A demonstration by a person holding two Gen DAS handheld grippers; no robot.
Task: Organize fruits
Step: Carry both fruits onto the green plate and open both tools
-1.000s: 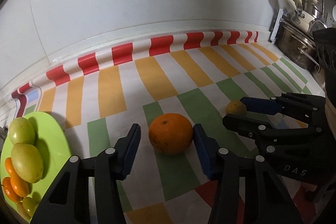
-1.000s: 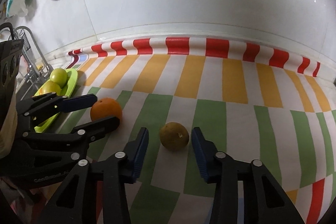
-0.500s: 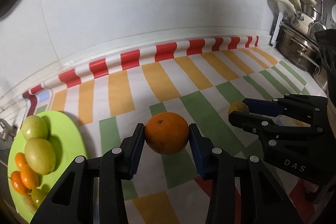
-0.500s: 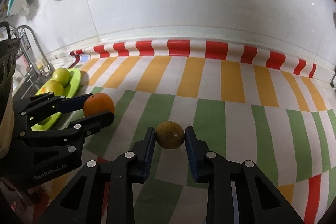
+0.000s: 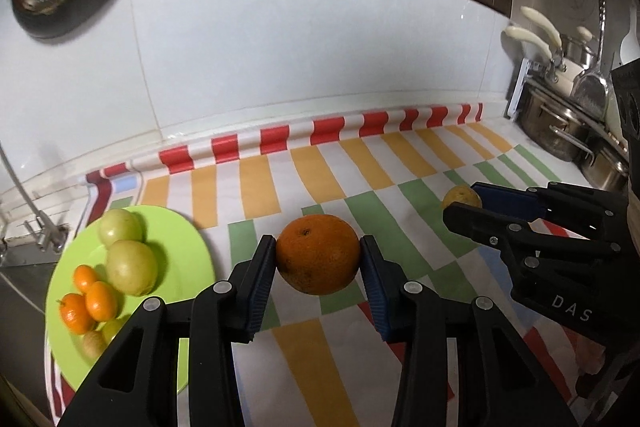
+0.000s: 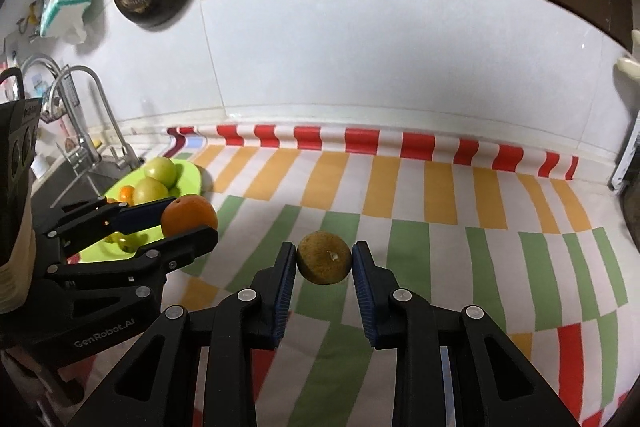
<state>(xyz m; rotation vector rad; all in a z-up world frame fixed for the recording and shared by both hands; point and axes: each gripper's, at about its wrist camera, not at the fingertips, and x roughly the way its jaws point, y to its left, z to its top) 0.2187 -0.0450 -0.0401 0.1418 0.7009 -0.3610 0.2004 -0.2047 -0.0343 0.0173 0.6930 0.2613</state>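
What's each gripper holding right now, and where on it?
Left gripper clamps the orange across its sides; right gripper clamps the brownish-yellow fruit likewise.

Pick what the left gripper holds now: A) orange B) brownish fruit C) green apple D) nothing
A: the left gripper is shut on the orange, both pads against its sides, while the brownish fruit sits in the right gripper.
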